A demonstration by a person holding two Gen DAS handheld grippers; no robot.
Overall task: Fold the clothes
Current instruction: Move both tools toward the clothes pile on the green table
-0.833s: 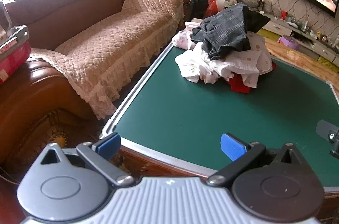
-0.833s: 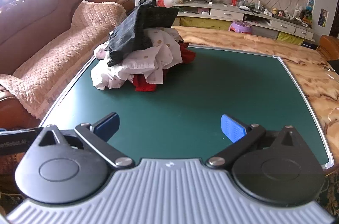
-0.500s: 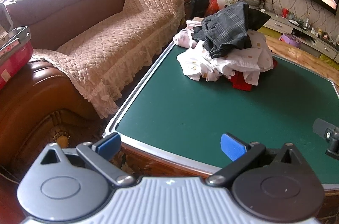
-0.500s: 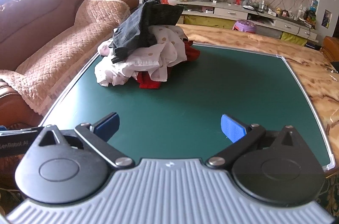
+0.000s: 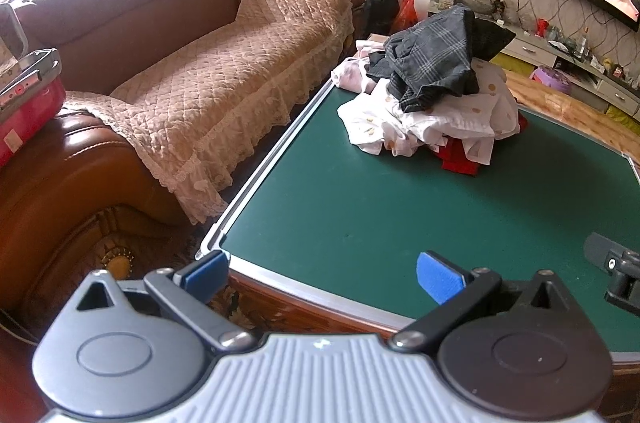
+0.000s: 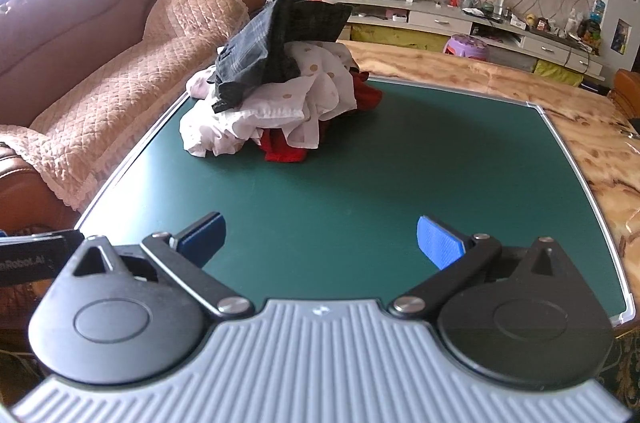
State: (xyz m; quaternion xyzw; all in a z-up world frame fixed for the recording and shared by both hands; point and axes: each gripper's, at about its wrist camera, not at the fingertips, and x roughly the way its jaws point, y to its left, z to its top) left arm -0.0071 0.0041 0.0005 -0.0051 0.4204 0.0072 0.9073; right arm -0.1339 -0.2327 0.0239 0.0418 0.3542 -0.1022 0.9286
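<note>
Lying crumpled in a heap (image 6: 280,99) at the far left corner of the green worktop (image 6: 400,183), nothing folded showing; hovering near edge, left gripper (image 5: 320,275) and right gripper (image 6: 320,241), fingers spread, holding nothing.

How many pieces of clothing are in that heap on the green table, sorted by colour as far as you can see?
Dark grey plaid garment, on top: 1
White garment with tan dots: 1
Pale pink garment, at the sofa-side edge: 1
Red garment, at the bottom: 1
Total: 4 colours visible; the heap may hide more, and one colour could be more than one piece.
</note>
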